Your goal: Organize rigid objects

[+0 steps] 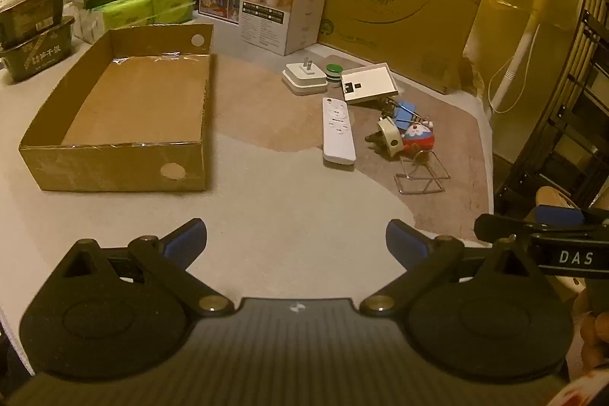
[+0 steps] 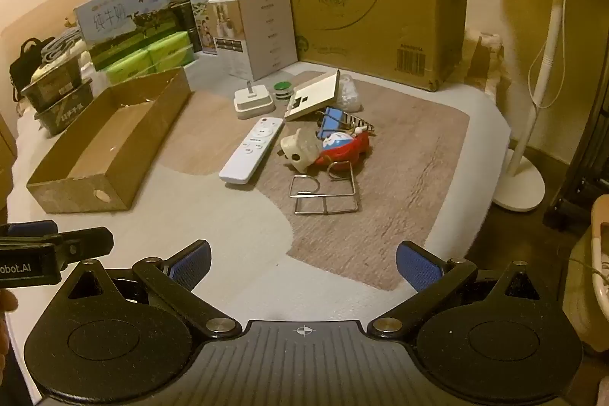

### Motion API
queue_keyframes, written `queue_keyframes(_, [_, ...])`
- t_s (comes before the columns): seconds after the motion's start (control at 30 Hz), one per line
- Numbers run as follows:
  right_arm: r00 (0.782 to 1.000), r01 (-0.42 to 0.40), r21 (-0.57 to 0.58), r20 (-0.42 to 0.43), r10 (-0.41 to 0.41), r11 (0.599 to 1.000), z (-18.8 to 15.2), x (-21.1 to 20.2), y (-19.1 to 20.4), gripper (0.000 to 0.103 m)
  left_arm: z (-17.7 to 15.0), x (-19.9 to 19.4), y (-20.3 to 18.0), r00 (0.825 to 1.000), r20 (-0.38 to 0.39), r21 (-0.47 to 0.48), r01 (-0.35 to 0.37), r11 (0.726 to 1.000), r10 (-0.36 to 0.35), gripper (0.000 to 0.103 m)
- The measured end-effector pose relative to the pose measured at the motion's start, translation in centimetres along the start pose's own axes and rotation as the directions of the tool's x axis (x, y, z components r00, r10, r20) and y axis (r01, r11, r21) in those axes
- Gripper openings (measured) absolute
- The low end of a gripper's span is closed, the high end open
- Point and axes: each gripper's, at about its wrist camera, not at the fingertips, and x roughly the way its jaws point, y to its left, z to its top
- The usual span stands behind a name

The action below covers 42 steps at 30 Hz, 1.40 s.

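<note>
Partly hidden blue clip (image 2: 332, 121) behind red toy (image 2: 352, 145), left gripper (image 1: 297, 234) released, right gripper (image 2: 303, 263) released, both empty

**Dim, warm-lit fisheye views**

Yellowish indoor light tints both views and leaves them dim and slightly grainy. The tray (image 1: 114, 155) casts a soft shadow toward 3 o'clock. Straight edges bow near the rims, and corners at 10 and 2 o'clock go dark. Far boxes (image 2: 365, 10) look soft; no strong glare.

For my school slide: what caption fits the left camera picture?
Open left gripper hovers before an empty cardboard tray and a white remote.
</note>
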Motion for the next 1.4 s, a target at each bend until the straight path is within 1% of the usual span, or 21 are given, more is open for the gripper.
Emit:
queue_keyframes(0.07, [1.000, -0.001, -0.002, 0.000, 0.001, 1.000, -0.01, -0.02, 0.02, 0.103, -0.14, -0.09, -0.12, 1.000, 0.008, 0.028, -0.016, 0.999, 0.016, 0.099])
queue_keyframes(0.13, [1.000, -0.002, -0.004, -0.001, 0.002, 1.000, 0.00, -0.03, 0.01, 0.103, -0.39, -0.22, -0.30, 1.000, 0.013, 0.035, -0.015, 0.999, 0.015, 0.099])
queue_keyframes(0.27, [1.000, -0.004, -0.005, -0.001, 0.004, 1.000, 0.04, -0.02, -0.06, 0.103, -0.27, 0.06, -0.22, 1.000, 0.002, 0.028, -0.013, 1.000, 0.013, 0.097])
queue_keyframes(0.3, [1.000, 0.008, -0.004, 0.005, -0.008, 1.000, -0.17, -0.16, 0.22, 0.103, -0.29, 0.09, -0.20, 1.000, 0.002, 0.027, -0.014, 1.000, 0.014, 0.097])
queue_keyframes(1.4, [1.000, 0.003, -0.003, 0.004, -0.003, 1.000, -0.03, -0.04, 0.02, 0.103, -0.16, -0.05, -0.17, 1.000, 0.003, 0.024, -0.015, 1.000, 0.015, 0.096])
